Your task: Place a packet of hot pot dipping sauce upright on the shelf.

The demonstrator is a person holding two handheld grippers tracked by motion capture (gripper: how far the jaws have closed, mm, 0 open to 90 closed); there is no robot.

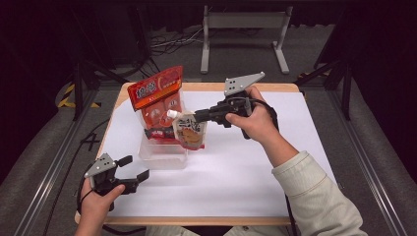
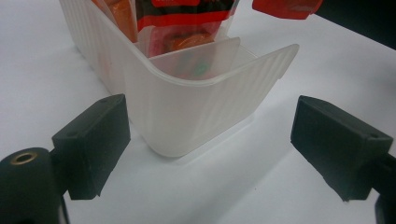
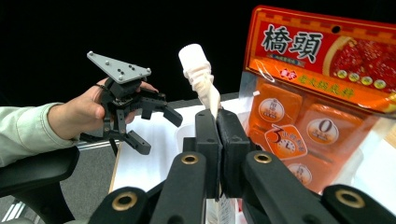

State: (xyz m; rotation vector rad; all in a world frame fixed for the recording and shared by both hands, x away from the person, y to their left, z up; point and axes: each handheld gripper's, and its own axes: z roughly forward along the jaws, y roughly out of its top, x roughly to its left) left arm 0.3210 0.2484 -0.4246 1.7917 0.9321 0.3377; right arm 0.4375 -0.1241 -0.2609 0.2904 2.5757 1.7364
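Right gripper (image 1: 193,117), jaws clamped together on the neck of a white-capped spouted drink pouch with an orange printed label (image 1: 189,131); in the right gripper view the pads pinch the pouch (image 3: 201,77) just below its ribbed cap. The pouch hangs at the 3 o'clock side of a translucent ribbed plastic bin (image 1: 162,156), its lower edge at the bin's rim. A tall red-and-orange snack bag with white characters (image 1: 157,98) stands upright in the bin toward 12 o'clock. Left gripper (image 1: 135,169) sits at the bin's 7 o'clock on the white table sheet (image 1: 246,167), jaws spread wide, holding nothing; the bin's rounded corner (image 2: 196,112) lies between them, untouched.
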